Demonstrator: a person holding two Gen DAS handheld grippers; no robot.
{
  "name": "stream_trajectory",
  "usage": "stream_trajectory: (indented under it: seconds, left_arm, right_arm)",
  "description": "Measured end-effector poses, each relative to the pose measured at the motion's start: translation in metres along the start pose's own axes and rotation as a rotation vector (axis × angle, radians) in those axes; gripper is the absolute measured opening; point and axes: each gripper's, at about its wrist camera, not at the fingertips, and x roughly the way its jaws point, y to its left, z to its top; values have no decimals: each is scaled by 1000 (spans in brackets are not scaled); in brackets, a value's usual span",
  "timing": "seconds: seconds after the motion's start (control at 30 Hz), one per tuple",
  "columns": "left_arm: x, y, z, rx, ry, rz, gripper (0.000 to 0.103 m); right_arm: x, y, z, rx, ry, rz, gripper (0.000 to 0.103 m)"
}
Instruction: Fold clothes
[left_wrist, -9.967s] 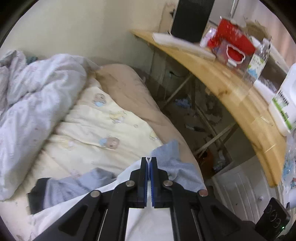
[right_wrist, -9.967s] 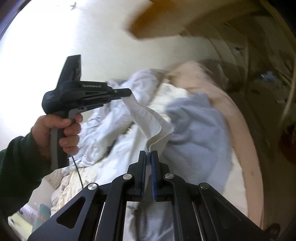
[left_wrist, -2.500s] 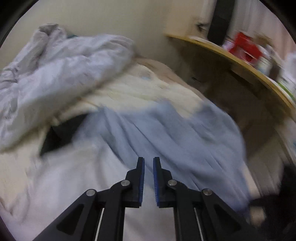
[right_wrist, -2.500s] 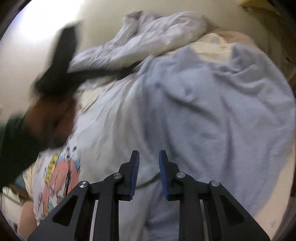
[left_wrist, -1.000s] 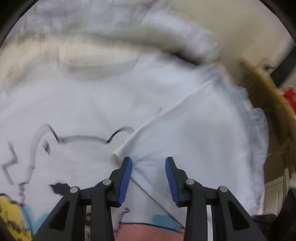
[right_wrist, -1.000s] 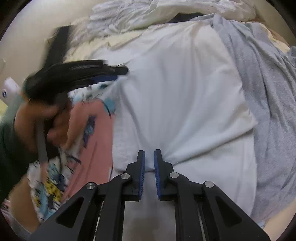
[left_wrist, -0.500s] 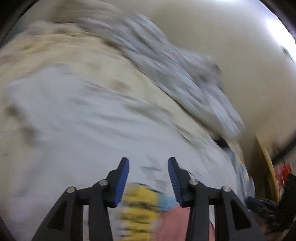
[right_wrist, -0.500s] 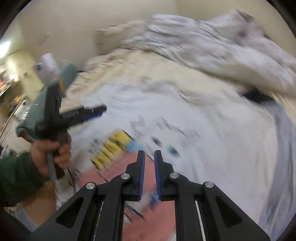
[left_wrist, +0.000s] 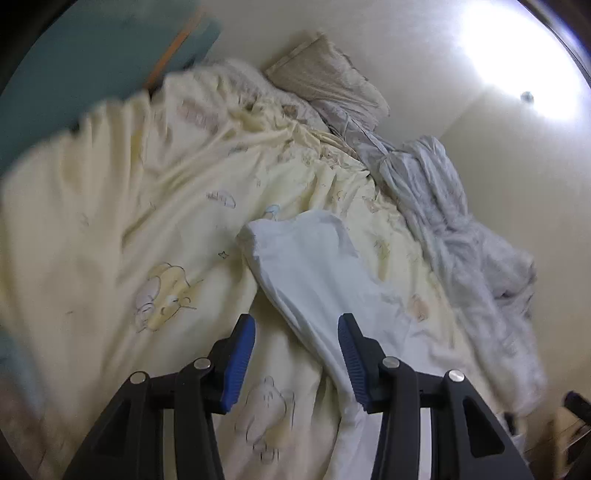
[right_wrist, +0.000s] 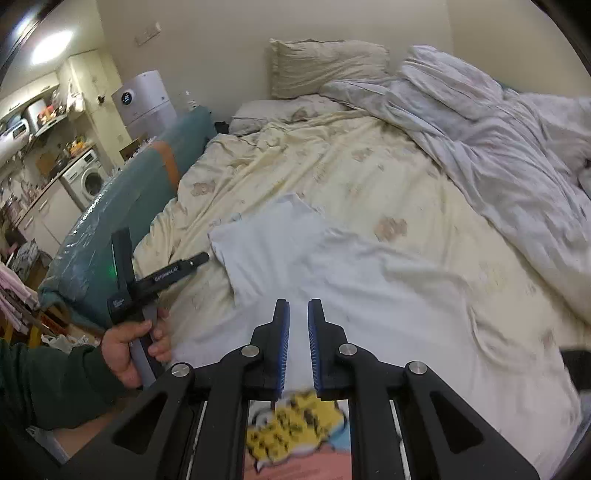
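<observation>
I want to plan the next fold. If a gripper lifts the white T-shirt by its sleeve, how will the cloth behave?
The white T-shirt will probably be floppy: it already wrinkles over the bumpy yellow quilt. The sleeve lies thin and flat, so it likely sags and drags the body after it. It looks light, and the open left gripper should lift it easily.

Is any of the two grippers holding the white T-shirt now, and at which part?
Nothing is held. The left gripper is wide open above the white T-shirt's sleeve. The right gripper has a narrow gap with no cloth between its fingers.
</observation>
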Motion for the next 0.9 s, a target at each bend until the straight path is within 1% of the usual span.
stream_trajectory:
  seconds: [0.13,0.23,0.3,0.33,0.37,0.43,0.47,0.5,0.53,0.57,0.6,0.63,0.7,0.73,0.8,0.9]
  left_arm:
    - [23,23,14,-112,6,-43,47]
    - [40,41,24,-196,11,-76,47]
    - [44,42,29,-219,0,-90,47]
    - [43,40,31,-214,-13,-80,44]
    - [42,39,34,-208,-31,-70,36]
    - [47,39,40,-205,-36,-45,29]
    - [50,39,43,-205,-35,-31,27]
    - [54,41,46,-203,-30,-13,23]
    - [57,43,47,-200,-24,8,9]
    - [60,45,49,-200,-13,25,6]
    - [63,47,50,-202,0,38,5]
    - [64,47,51,-198,4,52,5]
    - [63,47,51,-184,5,77,5]
    - [63,46,51,-182,5,84,5]
    - [62,45,50,-183,7,95,5]
    - [57,47,51,-188,3,109,5]
  right_arm:
    - [29,0,30,-17,5,10,13]
    - [52,-1,52,-44,25,15,13]
    - [68,-1,66,-73,42,16,14]
    - [78,-1,73,-92,55,13,14]
    - [89,0,80,-114,69,16,14]
    - [115,0,95,-154,103,24,14]
    - [127,0,102,-172,119,24,14]
    - [140,0,108,-187,134,28,14]
    - [154,1,114,-194,149,39,14]
    - [170,2,120,-198,169,51,14]
    - [187,3,125,-206,189,55,14]
    - [205,5,130,-223,210,40,14]
    - [240,7,137,-253,248,19,17]
    - [254,8,140,-262,261,16,19]
    - [282,10,149,-270,277,9,25]
    - [324,12,161,-283,300,-3,26]
